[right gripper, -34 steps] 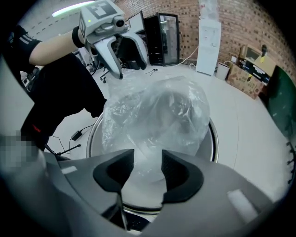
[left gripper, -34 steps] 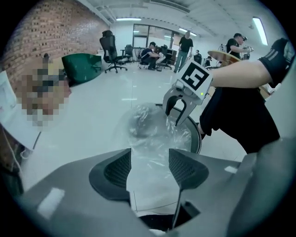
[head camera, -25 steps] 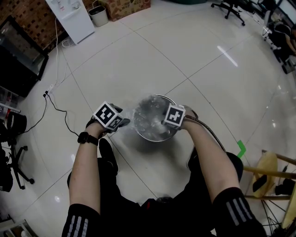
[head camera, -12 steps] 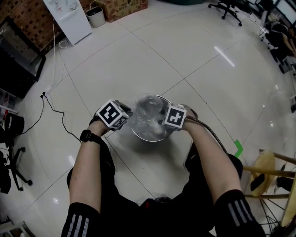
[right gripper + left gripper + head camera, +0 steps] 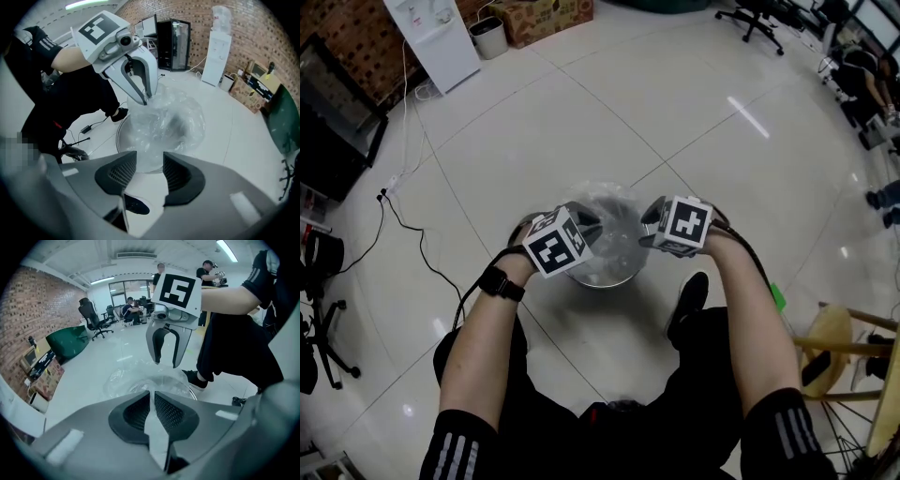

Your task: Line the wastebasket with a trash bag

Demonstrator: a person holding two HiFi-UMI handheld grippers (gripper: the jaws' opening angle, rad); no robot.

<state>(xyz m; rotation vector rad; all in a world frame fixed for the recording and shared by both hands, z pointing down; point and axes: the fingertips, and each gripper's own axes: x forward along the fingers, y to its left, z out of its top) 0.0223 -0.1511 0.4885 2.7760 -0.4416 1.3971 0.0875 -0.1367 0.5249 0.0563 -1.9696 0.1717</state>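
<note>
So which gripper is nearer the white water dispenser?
Left. The left gripper, its jaws just closing on clear bag film, is over the metal wastebasket's side facing the dispenser; the right gripper is opposite.

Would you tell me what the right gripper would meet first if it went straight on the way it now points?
Most likely the clear trash bag, which billows over the wastebasket straight ahead of the right gripper, whose jaws stand apart; how far off it is I cannot tell.

text: none legible | cardboard box [image 5: 548, 19]: print too small to read
</note>
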